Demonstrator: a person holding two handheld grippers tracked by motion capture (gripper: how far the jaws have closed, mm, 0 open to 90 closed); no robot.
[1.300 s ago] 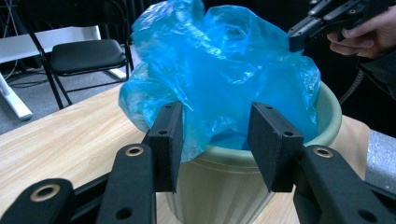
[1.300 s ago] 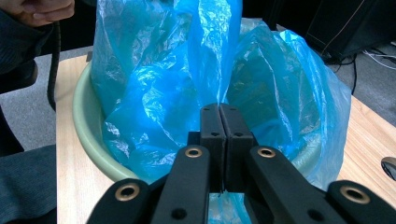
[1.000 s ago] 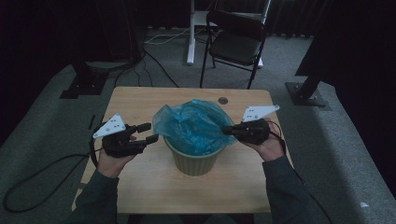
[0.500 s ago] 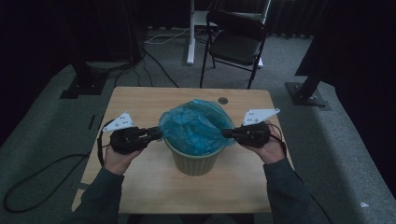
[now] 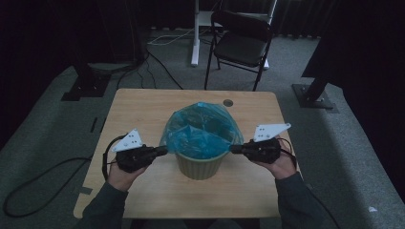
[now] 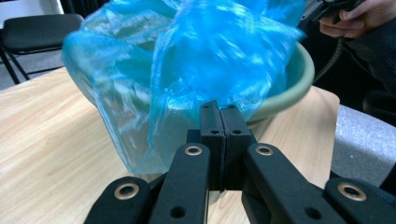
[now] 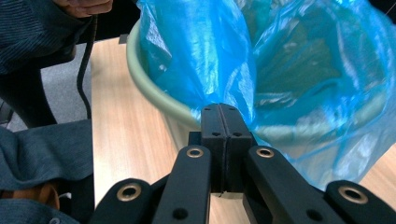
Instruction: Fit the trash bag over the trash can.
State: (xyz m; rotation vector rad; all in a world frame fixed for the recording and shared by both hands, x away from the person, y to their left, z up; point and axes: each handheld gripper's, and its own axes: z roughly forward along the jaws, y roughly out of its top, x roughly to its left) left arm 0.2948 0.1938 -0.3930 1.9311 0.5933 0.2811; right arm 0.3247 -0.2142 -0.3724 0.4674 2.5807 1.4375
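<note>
A pale green bin [image 5: 199,165] stands mid-table with a blue plastic bag [image 5: 203,129] puffed up out of its mouth. My left gripper [image 5: 165,150] meets the bag's left edge; its jaws have just closed, and in the left gripper view they [image 6: 219,111] pinch the blue film [image 6: 210,56] just outside the bin's rim [image 6: 299,79]. On the opposite side my right gripper [image 5: 232,148] is shut on the bag's right edge, its tips [image 7: 219,112] clamping the film [image 7: 299,60] over the rim [image 7: 154,88].
The bin sits on a light wooden table [image 5: 143,109] with a small round hole [image 5: 228,102] near its far edge. A black folding chair [image 5: 241,43] and a white stand's leg [image 5: 195,33] are on the floor behind. Cables trail from both grippers.
My left gripper came in from the left with open jaws and shut on the bag's left edge. Both hands have sunk a little and the bag now sits lower and wider.
</note>
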